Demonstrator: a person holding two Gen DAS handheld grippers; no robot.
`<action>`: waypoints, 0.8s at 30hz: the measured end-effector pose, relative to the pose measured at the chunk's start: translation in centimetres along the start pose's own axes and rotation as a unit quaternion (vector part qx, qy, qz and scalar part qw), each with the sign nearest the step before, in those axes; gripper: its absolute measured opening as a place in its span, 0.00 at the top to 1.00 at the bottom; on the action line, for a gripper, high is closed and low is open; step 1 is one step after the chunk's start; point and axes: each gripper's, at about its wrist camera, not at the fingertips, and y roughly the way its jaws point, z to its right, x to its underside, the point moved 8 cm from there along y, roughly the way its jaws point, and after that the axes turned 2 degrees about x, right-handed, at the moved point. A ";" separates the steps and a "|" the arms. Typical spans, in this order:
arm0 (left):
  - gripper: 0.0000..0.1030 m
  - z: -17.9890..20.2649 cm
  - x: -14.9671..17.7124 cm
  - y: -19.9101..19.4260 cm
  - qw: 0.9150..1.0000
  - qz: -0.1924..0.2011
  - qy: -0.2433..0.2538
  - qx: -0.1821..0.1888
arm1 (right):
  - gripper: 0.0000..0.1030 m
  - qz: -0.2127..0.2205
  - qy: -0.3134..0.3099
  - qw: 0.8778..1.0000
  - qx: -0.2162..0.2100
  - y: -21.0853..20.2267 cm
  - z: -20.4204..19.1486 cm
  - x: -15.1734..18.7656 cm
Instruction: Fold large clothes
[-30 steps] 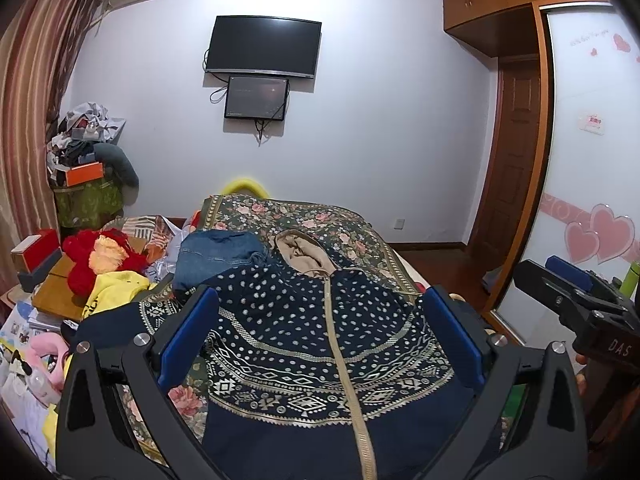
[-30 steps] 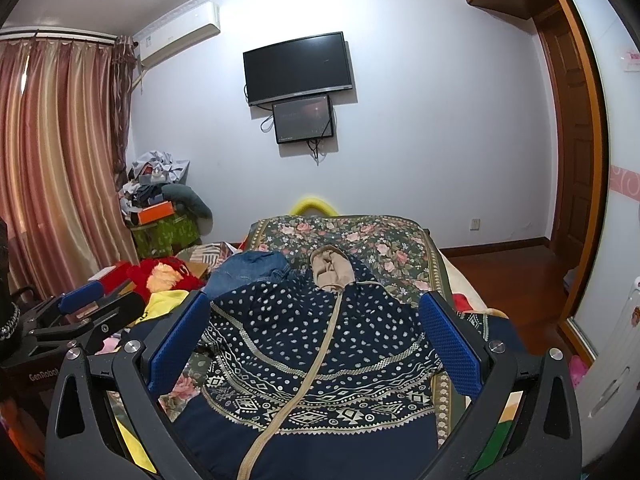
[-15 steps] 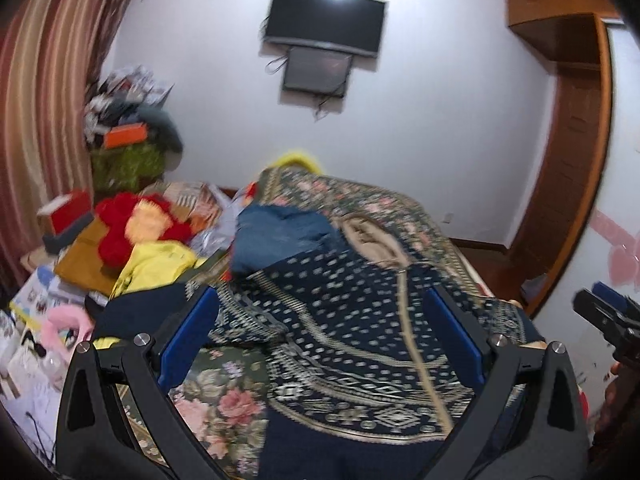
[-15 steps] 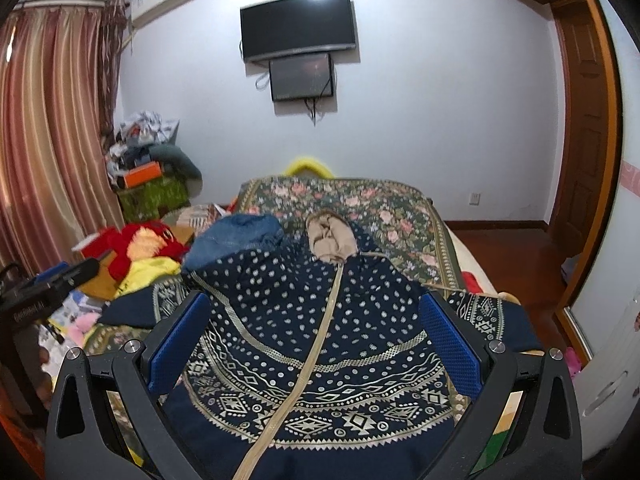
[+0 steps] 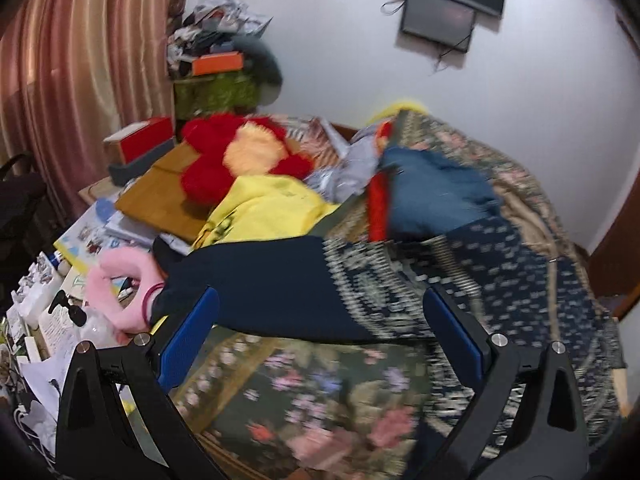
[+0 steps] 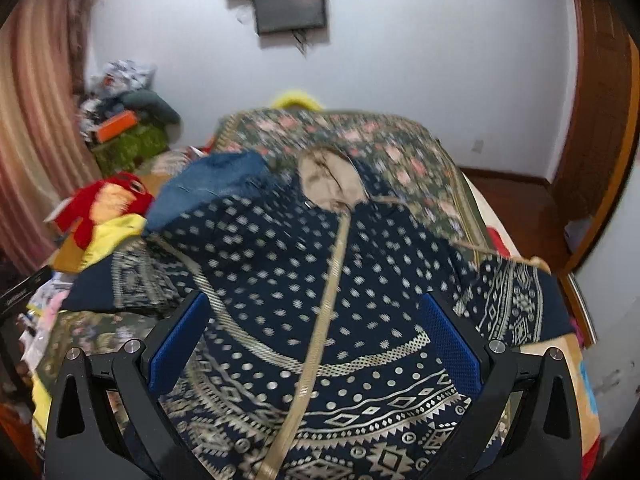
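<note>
A large navy jacket point(image 6: 320, 280) with cream dots, patterned bands and a tan zip strip lies spread face up on the floral bed cover point(image 6: 380, 140). Its tan-lined hood point(image 6: 326, 178) points to the far wall. My right gripper point(image 6: 316, 340) is open and empty, above the jacket's chest. My left gripper point(image 5: 320, 336) is open and empty, above the jacket's left sleeve point(image 5: 272, 284), which stretches out toward the bed's left edge. The bed cover shows in the left wrist view point(image 5: 320, 400) too.
Folded blue jeans point(image 5: 432, 196) lie beside the jacket's shoulder. A yellow garment point(image 5: 268, 208), a red plush toy point(image 5: 240, 156), a pink neck pillow point(image 5: 120, 292) and bottles crowd the table on the left. Curtains point(image 5: 80, 60) hang left, a door point(image 6: 596, 100) stands right.
My left gripper has swung left and down, from over the jacket's middle to over its left sleeve. My right gripper has moved down and closer to the jacket's chest. Both stay open.
</note>
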 end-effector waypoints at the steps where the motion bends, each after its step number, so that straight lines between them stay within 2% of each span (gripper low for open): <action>1: 0.00 -0.8 0.3 0.9 1.000 -0.012 -0.007 -0.001 | 0.00 -0.012 0.006 1.000 0.013 1.0 0.3 0.2; 4: 0.00 -2.8 1.8 3.9 0.998 -0.050 -0.036 0.009 | 0.00 -0.033 0.022 0.998 0.038 3.1 1.2 0.7; 6: 0.01 -3.9 2.9 5.6 0.994 -0.078 -0.066 0.037 | 0.00 -0.043 0.028 0.998 0.048 4.1 1.5 0.9; 8: 0.06 -5.0 3.7 6.9 0.989 -0.092 -0.104 0.058 | 0.00 -0.058 0.032 0.996 0.060 5.0 1.9 1.3; 12: 0.06 -6.8 4.9 8.5 0.977 -0.111 -0.160 0.083 | 0.00 -0.081 0.040 0.995 0.053 6.2 2.0 1.7; 19: 0.09 -8.7 4.3 10.5 0.966 -0.105 -0.214 0.103 | 0.00 -0.108 0.046 0.992 0.043 7.8 1.9 2.4; 22: 0.14 -10.0 4.1 11.6 0.961 -0.101 -0.237 0.103 | 0.00 -0.120 0.048 0.991 0.037 8.2 1.8 2.7; 24: 0.20 -10.7 3.7 12.2 0.960 -0.092 -0.244 0.098 | 0.00 -0.124 0.051 0.990 0.034 8.4 1.9 2.8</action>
